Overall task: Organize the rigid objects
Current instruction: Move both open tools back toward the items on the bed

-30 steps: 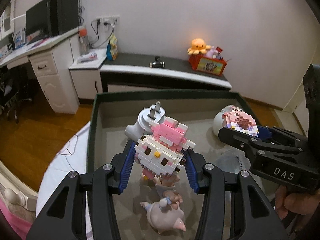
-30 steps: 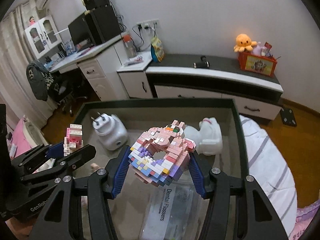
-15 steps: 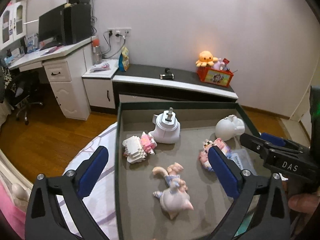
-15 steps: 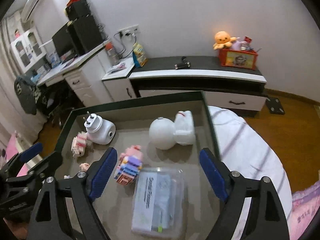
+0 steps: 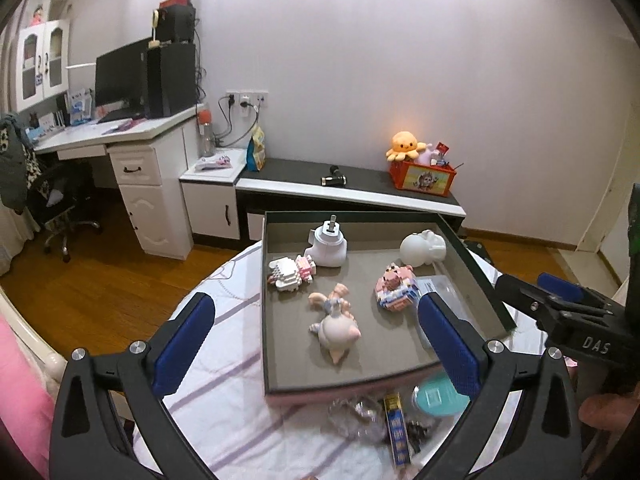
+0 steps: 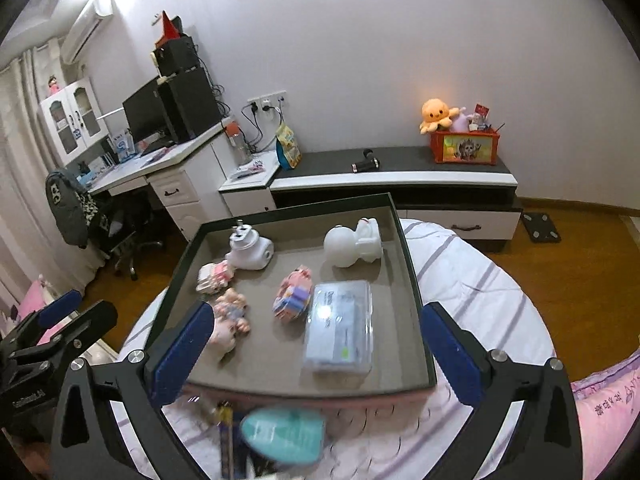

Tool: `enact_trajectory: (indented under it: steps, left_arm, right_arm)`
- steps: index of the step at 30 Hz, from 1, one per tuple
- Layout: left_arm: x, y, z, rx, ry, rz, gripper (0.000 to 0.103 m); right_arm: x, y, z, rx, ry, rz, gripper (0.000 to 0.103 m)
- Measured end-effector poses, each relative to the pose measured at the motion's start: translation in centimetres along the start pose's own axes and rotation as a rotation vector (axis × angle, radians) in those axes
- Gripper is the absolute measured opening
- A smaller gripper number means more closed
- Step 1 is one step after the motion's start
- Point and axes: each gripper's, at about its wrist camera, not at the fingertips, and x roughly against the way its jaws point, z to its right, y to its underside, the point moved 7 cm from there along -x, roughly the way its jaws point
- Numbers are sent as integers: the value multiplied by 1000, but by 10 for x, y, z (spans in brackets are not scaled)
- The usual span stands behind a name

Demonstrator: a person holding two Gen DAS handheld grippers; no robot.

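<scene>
A dark-rimmed tray [image 5: 265,320] [image 6: 412,280] with a grey floor lies on a round table. In it lie a white and pink block figure [image 5: 290,273] [image 6: 214,276], a pink and purple block figure [image 5: 394,290] [image 6: 294,294], a pink pig figurine [image 5: 335,326] [image 6: 228,320], a white plug adapter [image 5: 329,244] [image 6: 250,249], a white figurine [image 5: 422,247] [image 6: 354,242] and a clear plastic box [image 6: 340,326]. My left gripper [image 5: 316,344] is open and empty above the tray's near edge. My right gripper [image 6: 316,356] is open and empty there too.
On the striped tablecloth [image 5: 224,408] in front of the tray lie a teal round item [image 5: 440,398] [image 6: 284,436], a blue and gold stick [image 5: 398,428] and a clear wrapper [image 5: 356,420]. A low cabinet [image 6: 400,184] and a desk [image 5: 132,140] stand behind.
Both grippers let go of the block figures, which now lie in the tray. Both grippers have opened wide and pulled back and up from the tray.
</scene>
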Motion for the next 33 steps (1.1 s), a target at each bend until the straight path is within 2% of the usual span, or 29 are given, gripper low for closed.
enact_trajectory:
  steps: [14, 24, 33]
  left_arm:
    - [60, 43, 5, 10, -13, 27, 103]
    - [83, 68, 8, 13, -15, 30, 103]
    - [83, 80, 11, 23, -11, 15, 103]
  right_arm:
    - [70, 35, -22, 44, 24, 79, 103]
    - [91, 57, -24, 56, 35, 97, 103]
    - [94, 72, -16, 46, 61, 81, 103]
